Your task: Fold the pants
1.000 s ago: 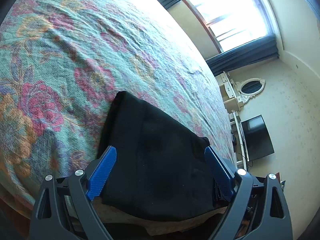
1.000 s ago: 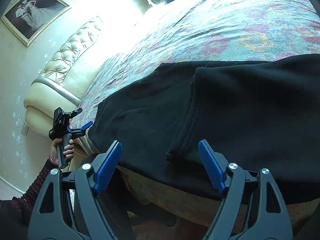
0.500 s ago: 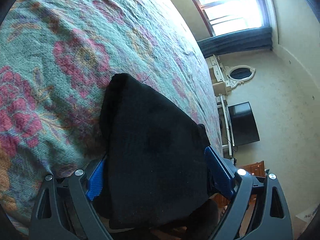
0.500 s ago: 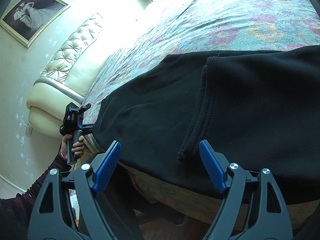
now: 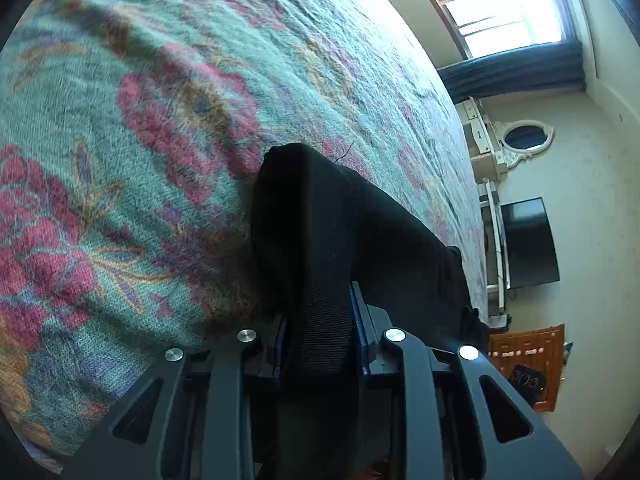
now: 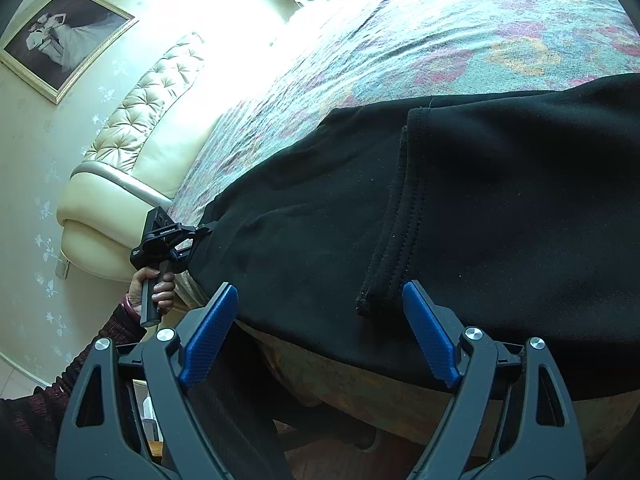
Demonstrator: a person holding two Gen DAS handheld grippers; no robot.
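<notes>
Black pants (image 6: 500, 200) lie along the near edge of the bed, with a stitched hem (image 6: 400, 220) of one layer lying across them. In the left wrist view the pants' end (image 5: 320, 220) bunches up into a ridge. My left gripper (image 5: 320, 312) is closing, and its pads pinch that ridge of cloth. From the right wrist view the left gripper (image 6: 176, 236) sits at the far left end of the pants, held by a hand (image 6: 154, 288). My right gripper (image 6: 318, 288) is opening wide over the pants' near edge, and its pads do not touch the cloth.
A flowered green and pink bed cover (image 5: 160, 120) lies under the pants. A tufted cream headboard (image 6: 140, 120) stands at the left below a framed picture (image 6: 68, 36). Beyond the bed are a window (image 5: 508, 4), a white dresser with a mirror (image 5: 524, 136) and a dark screen (image 5: 528, 240).
My left gripper has come down onto the pants' end and closed from wide open onto the cloth, which now bunches up. The right gripper's jaws have spread slightly.
</notes>
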